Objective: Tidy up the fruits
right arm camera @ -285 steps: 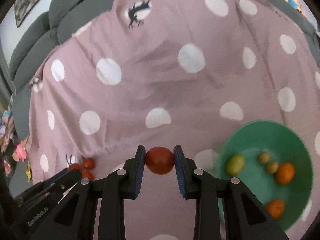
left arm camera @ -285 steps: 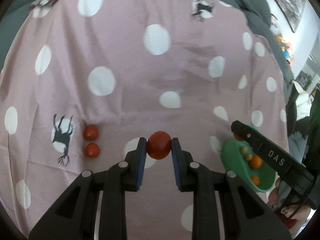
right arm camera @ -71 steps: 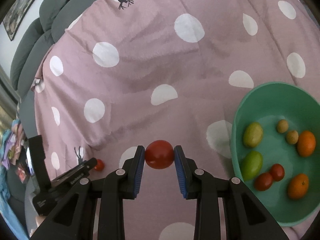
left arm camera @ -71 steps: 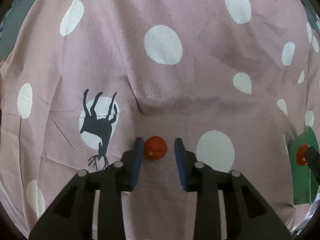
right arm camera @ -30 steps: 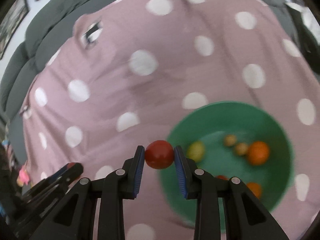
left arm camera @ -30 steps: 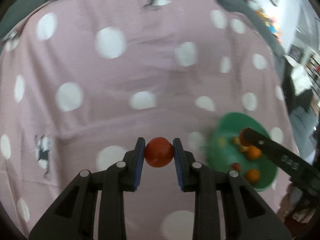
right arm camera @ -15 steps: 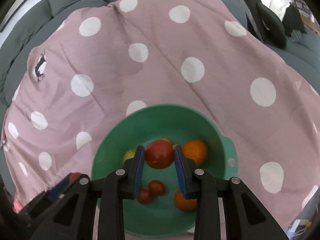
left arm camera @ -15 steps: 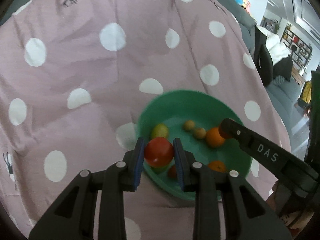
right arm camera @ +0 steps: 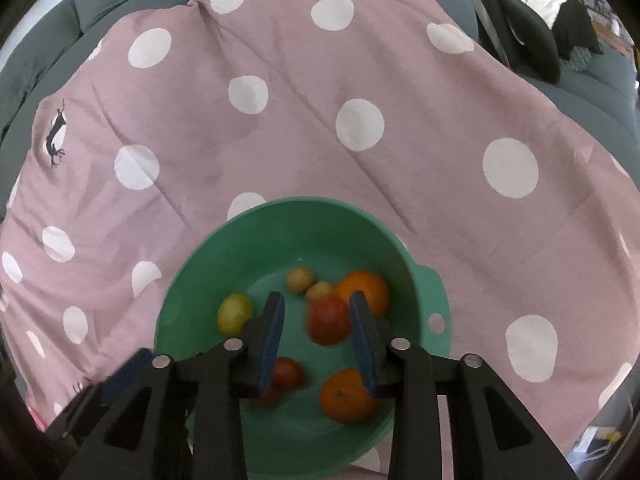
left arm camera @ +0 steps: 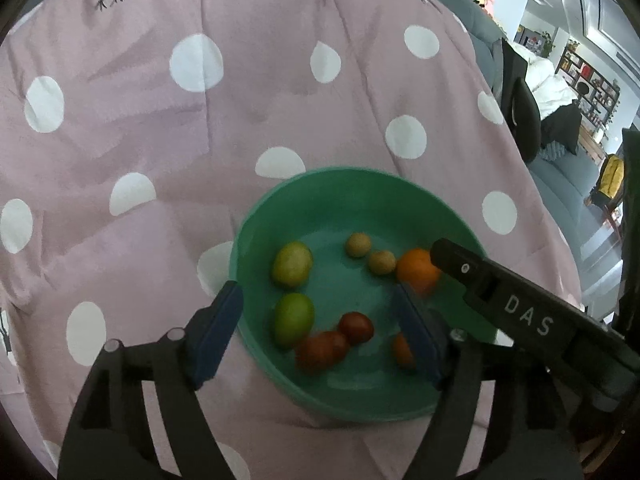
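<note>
A green bowl [left arm camera: 256, 240] sits on the pink polka-dot cloth and also shows in the right wrist view [right arm camera: 180, 280]. It holds two oranges, two green-yellow fruits [left arm camera: 292, 268], two small brown fruits and red tomatoes [left arm camera: 322, 346]. My left gripper [left arm camera: 316, 332] is open over the bowl's near side, empty. My right gripper [right arm camera: 316, 330] is open above the bowl, with a blurred red tomato [right arm camera: 329, 319] loose between its jaws. The right gripper's body [left arm camera: 520, 316] reaches over the bowl's right rim.
The pink cloth with white dots [left arm camera: 192, 120] covers a grey sofa [right arm camera: 40, 40]. A dark chair [right arm camera: 528, 40] and room clutter lie beyond the cloth's right edge.
Both grippers were shut on red tomatoes over the bowl half a second ago. Both have opened; the left one's tomato lies in the bowl, the right one's is leaving the jaws.
</note>
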